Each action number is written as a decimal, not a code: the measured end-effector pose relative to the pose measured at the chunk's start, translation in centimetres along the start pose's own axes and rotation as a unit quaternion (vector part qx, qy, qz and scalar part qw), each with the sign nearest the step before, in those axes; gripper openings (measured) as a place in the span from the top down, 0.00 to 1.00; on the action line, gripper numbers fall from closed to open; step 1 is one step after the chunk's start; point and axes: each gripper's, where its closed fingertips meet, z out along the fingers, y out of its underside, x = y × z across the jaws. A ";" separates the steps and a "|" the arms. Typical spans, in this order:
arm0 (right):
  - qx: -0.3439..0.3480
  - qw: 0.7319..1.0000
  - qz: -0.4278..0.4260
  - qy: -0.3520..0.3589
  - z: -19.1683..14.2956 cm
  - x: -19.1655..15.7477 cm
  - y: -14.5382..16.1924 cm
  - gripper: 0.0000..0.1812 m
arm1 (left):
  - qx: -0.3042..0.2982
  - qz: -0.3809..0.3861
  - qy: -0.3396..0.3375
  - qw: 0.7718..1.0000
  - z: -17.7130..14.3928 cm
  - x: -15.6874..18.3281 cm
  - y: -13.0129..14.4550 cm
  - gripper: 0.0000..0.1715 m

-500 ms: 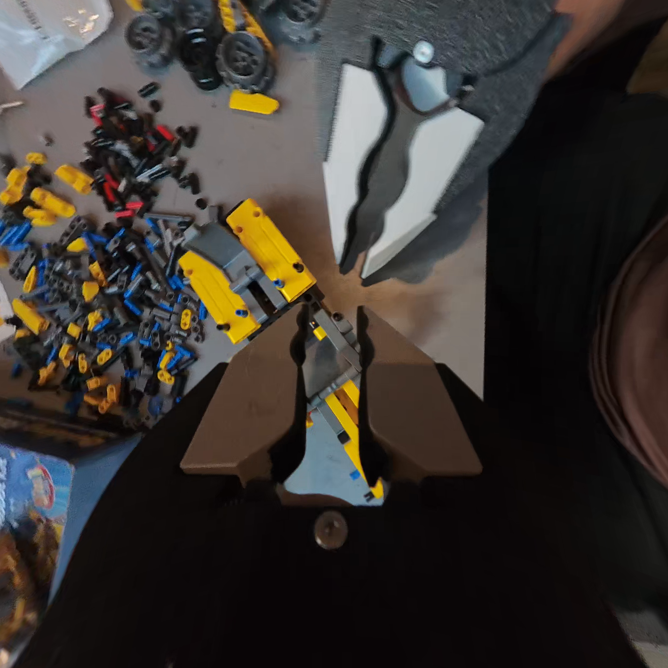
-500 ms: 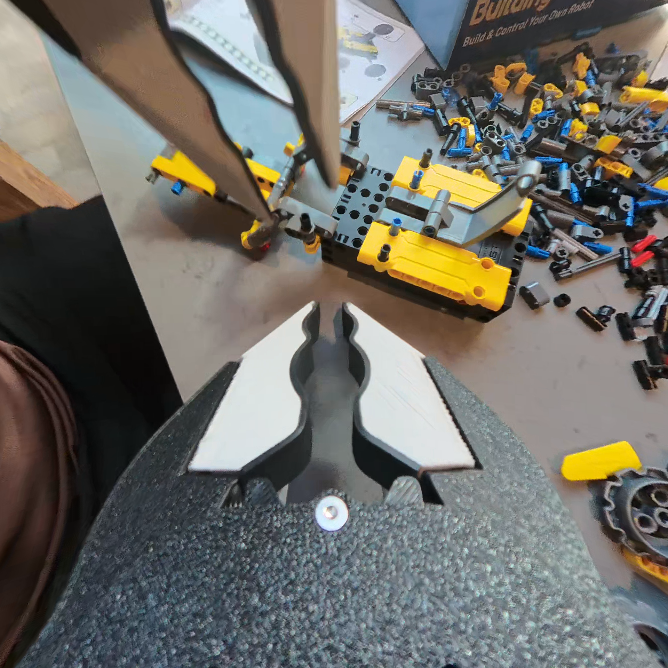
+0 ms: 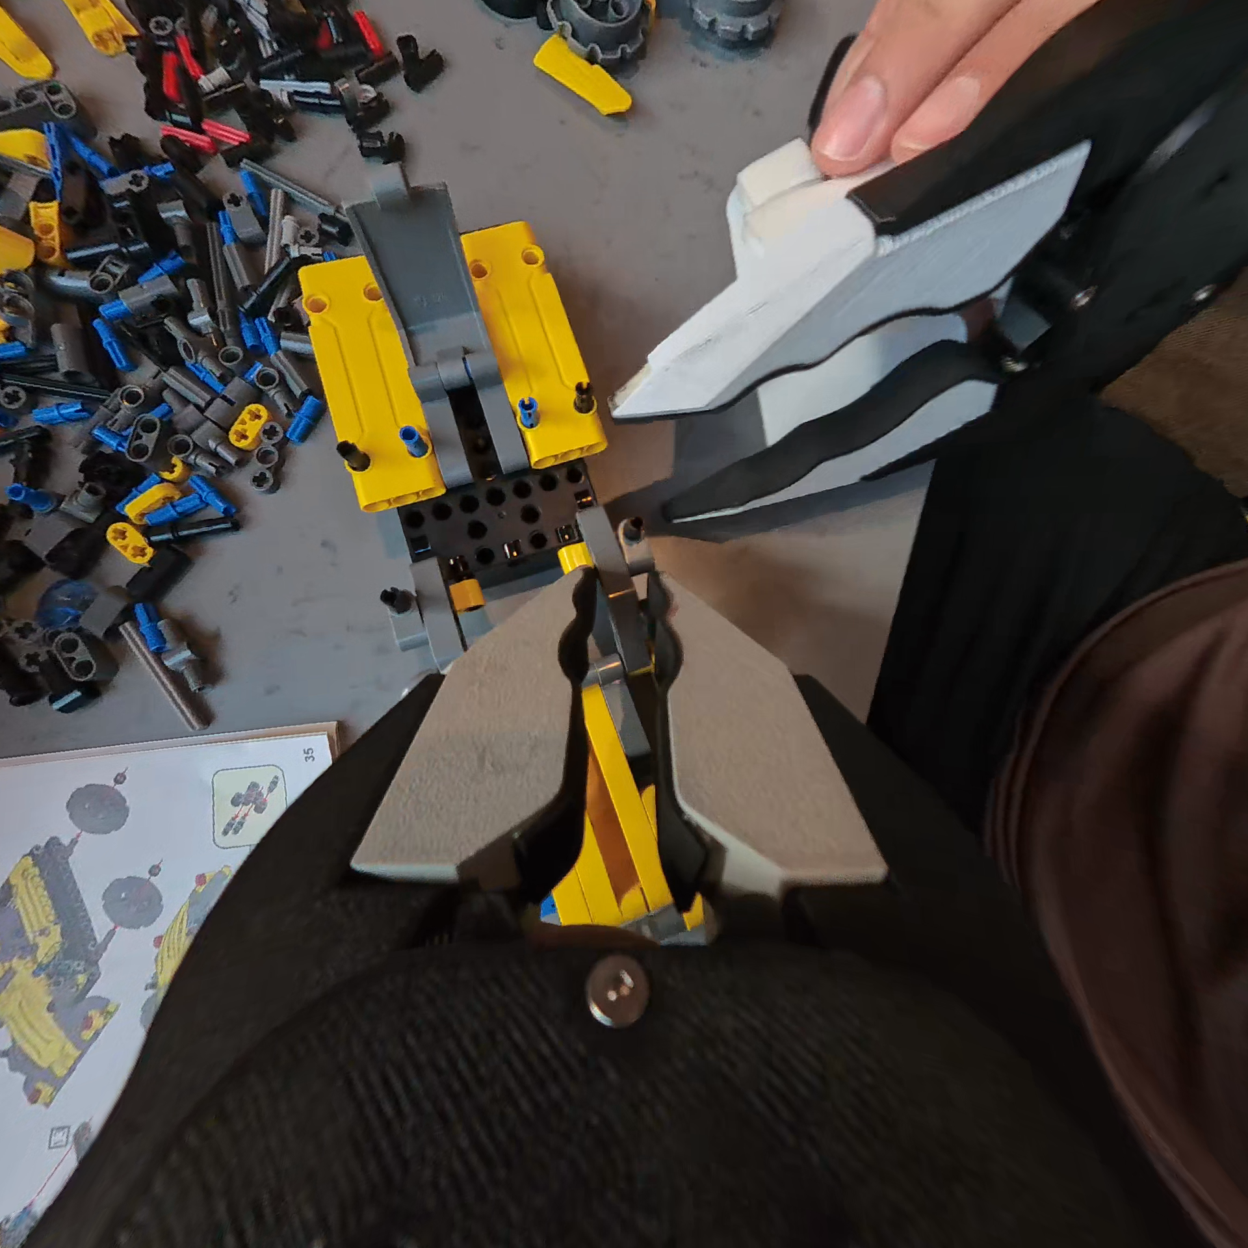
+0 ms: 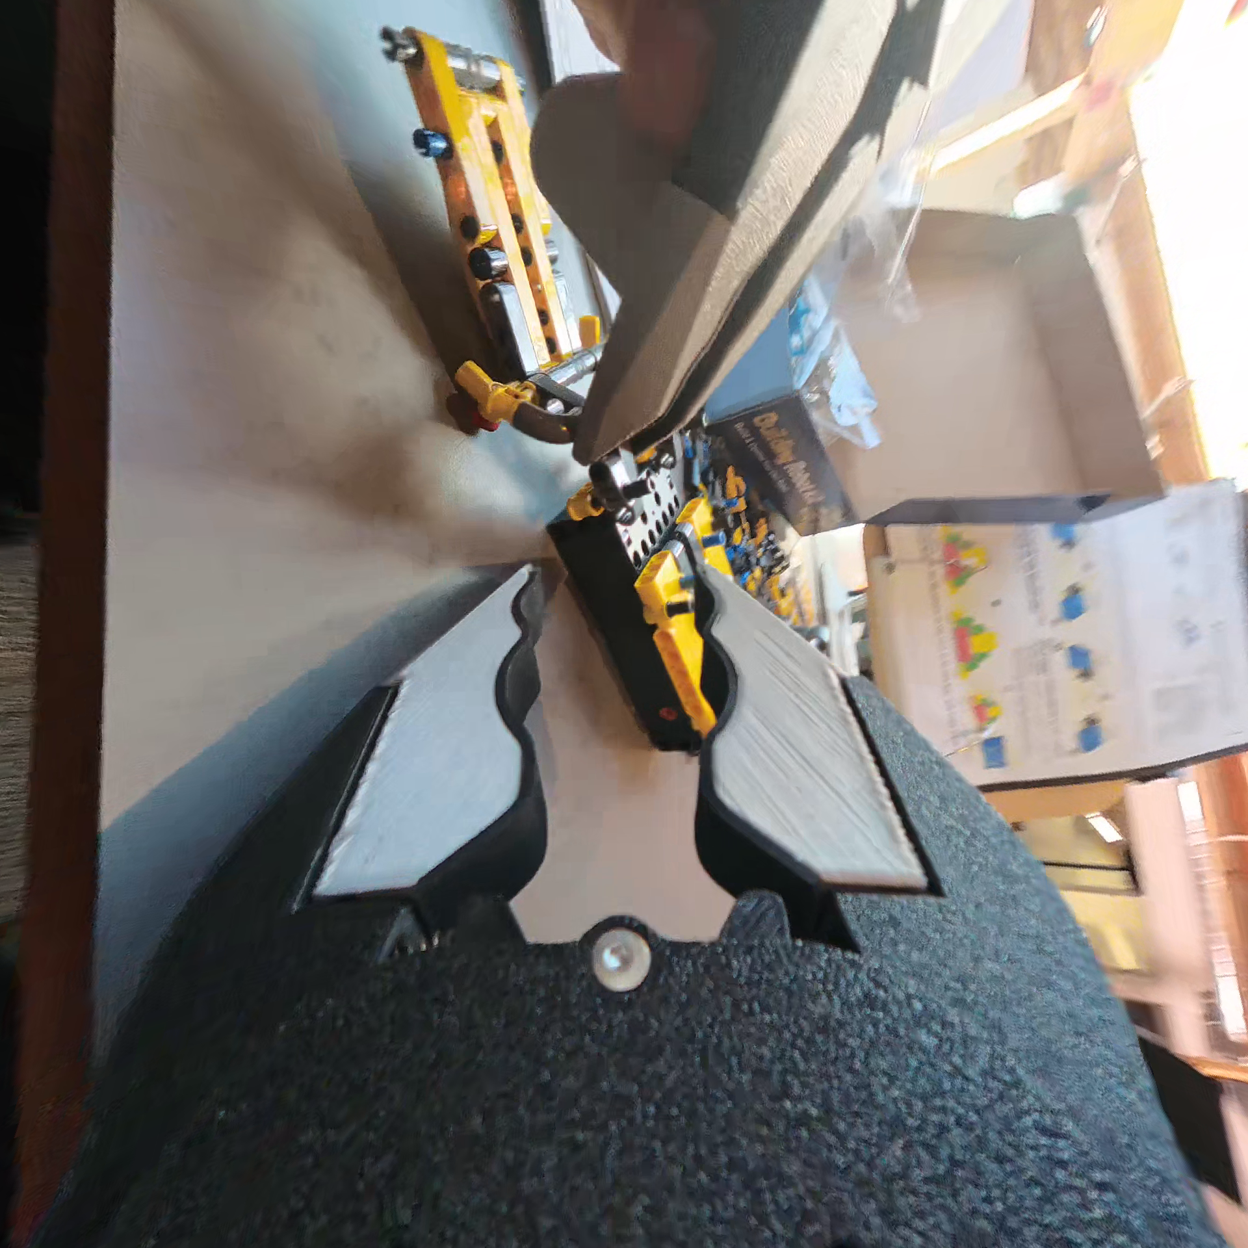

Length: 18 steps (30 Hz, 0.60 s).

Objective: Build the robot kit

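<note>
Two grippers work one half-built yellow toy vehicle (image 3: pixel 466 405) near the worktop's (image 3: pixel 675 202) edge. My left gripper (image 3: pixel 621 594) pinches its grey-and-yellow arm (image 3: pixel 618 743); my right gripper (image 4: pixel 618 587), jaws spread, straddles its body. Loose pieces (image 3: pixel 169 338) lie unattached, so plenty looks unbuilt.

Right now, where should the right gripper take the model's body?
Across the black pinhole block, jaws on its flat long sides, coming from the side where the right gripper hovers open. Pins and the grey flap clutter the top; the left gripper holds its arm.
</note>
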 end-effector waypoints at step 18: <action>0.087 0.981 -0.172 0.033 2.2 -0.5 -1.5 0.85 | 0.012 -0.006 0.044 0.999 0.2 0.1 -0.2 0.94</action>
